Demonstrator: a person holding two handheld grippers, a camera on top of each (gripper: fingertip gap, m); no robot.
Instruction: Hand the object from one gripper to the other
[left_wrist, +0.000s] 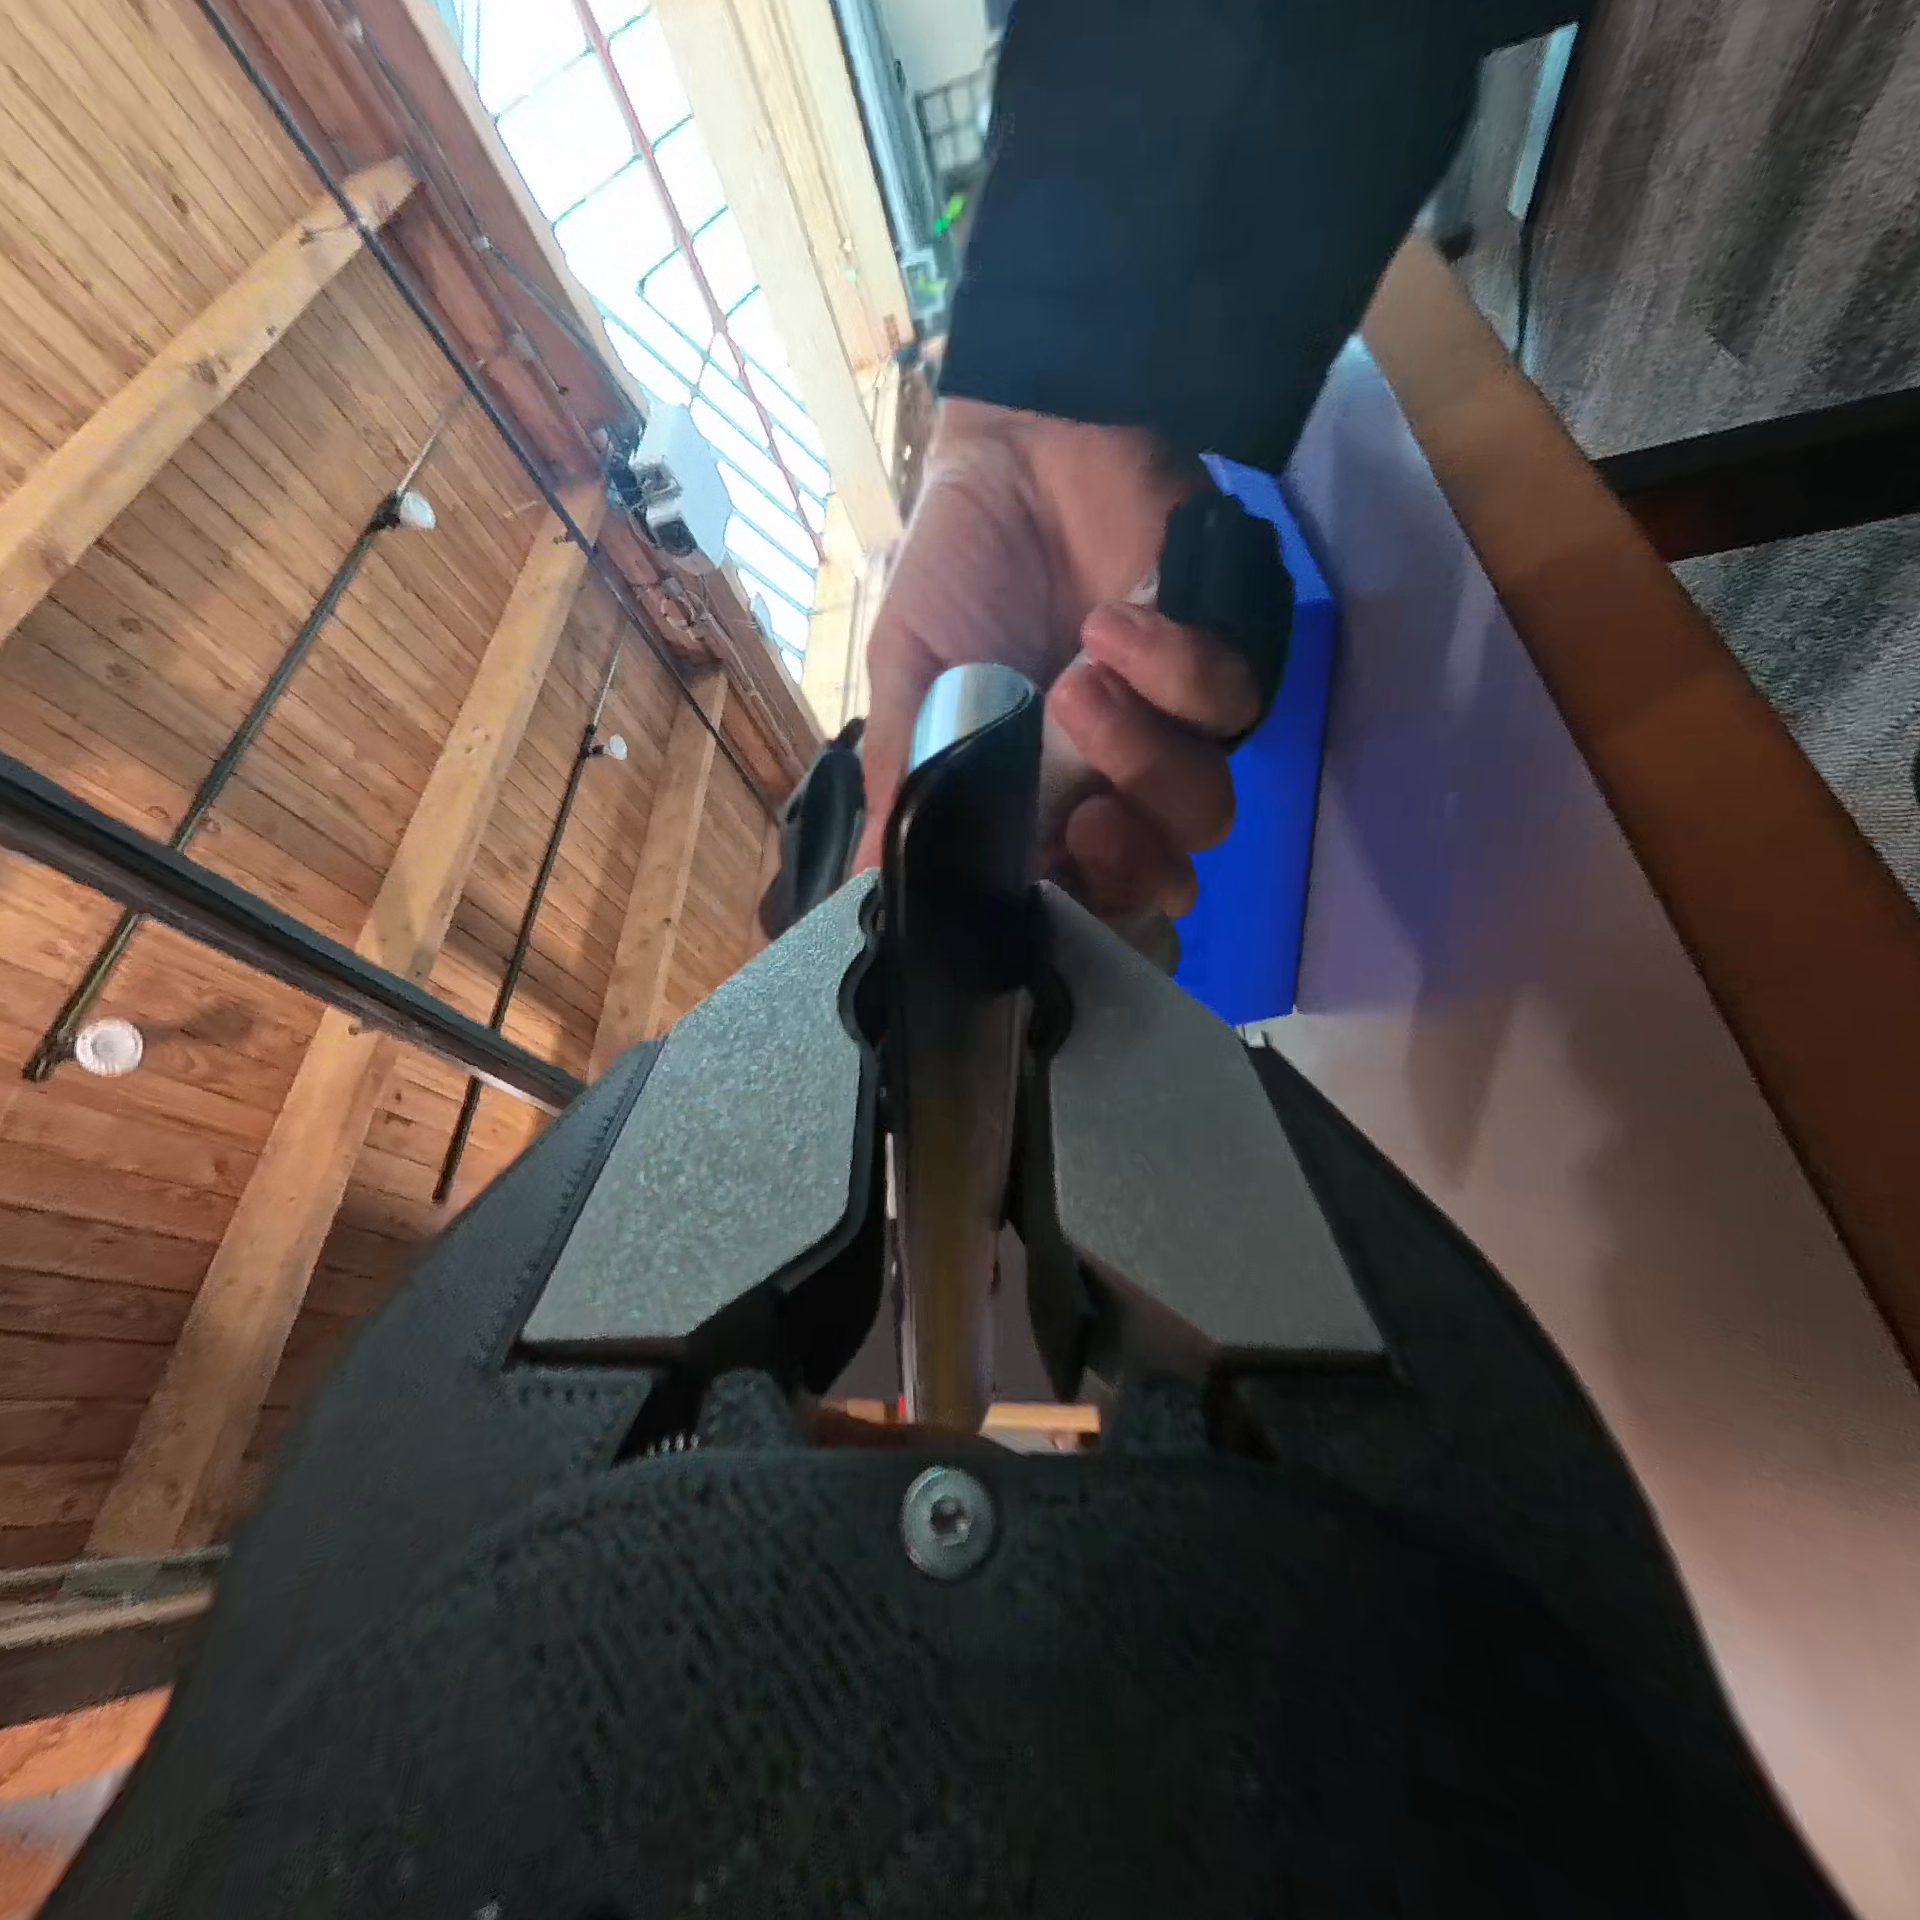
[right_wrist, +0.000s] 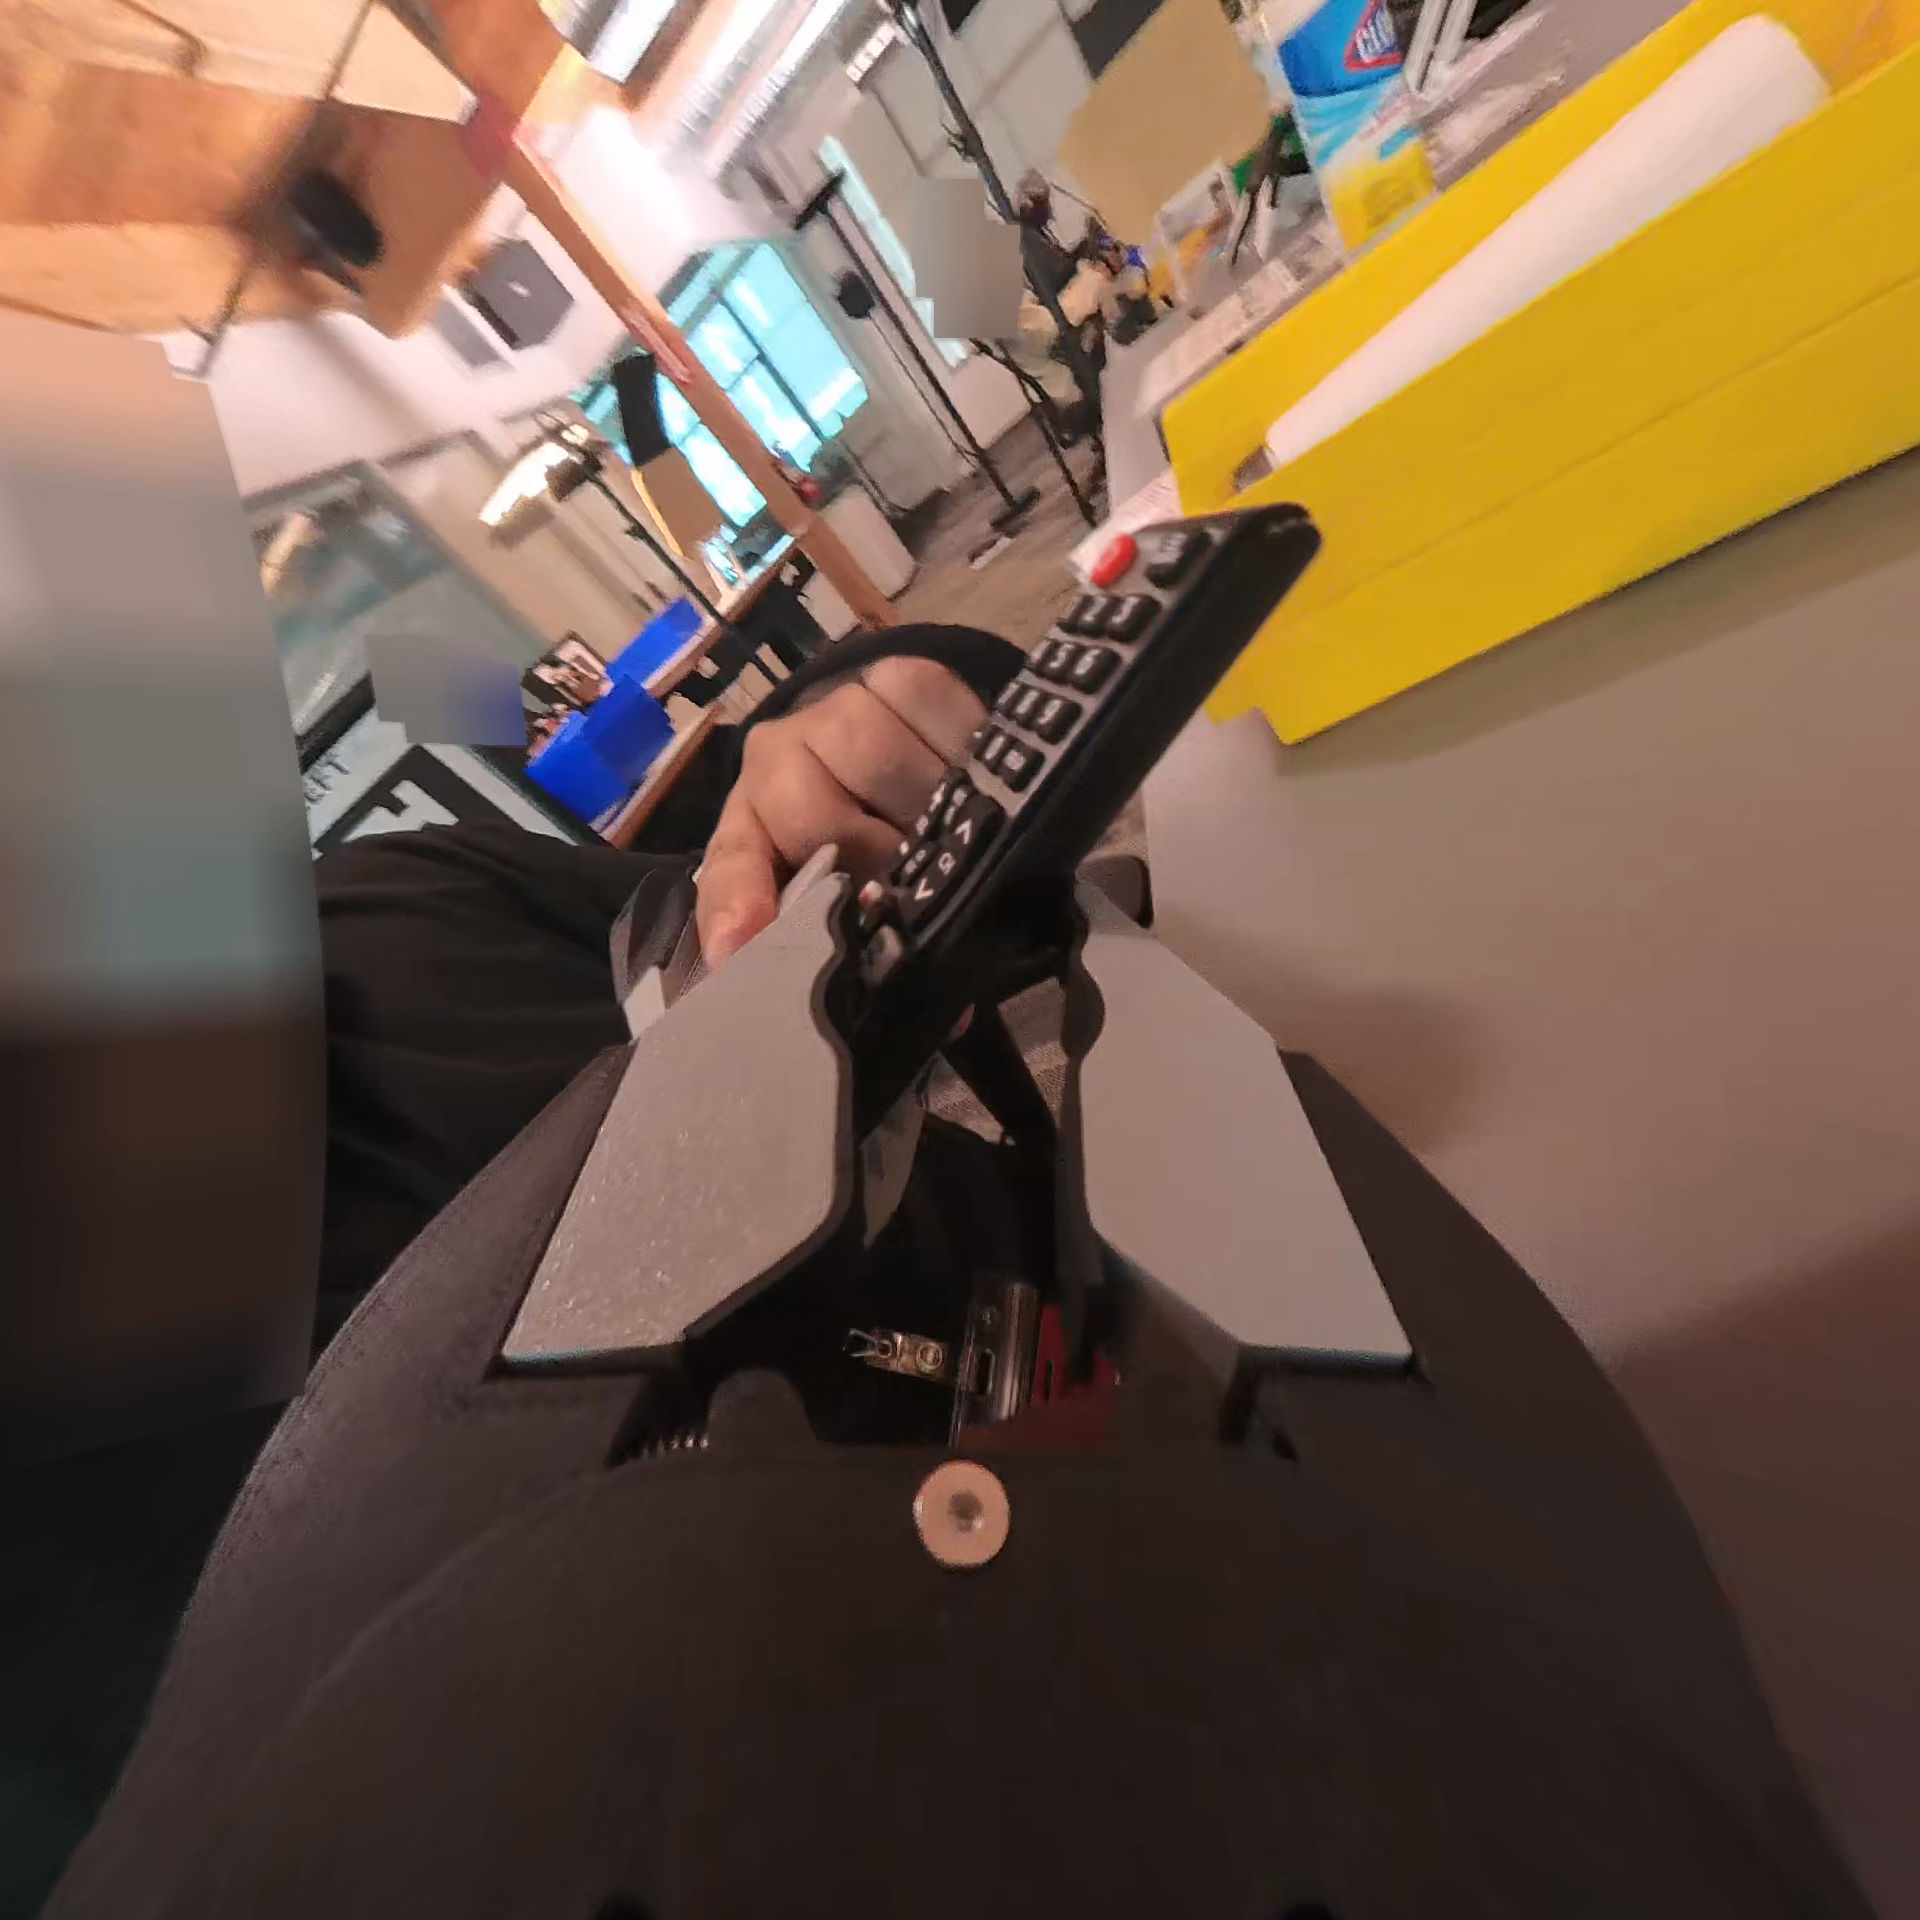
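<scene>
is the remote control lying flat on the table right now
No, the remote control is up off the grey table, tilted, its lower end clamped in the right gripper.

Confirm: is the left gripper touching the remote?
Touching. The left wrist view shows the left gripper with both fingers closed against the remote, no gap either side.
</scene>
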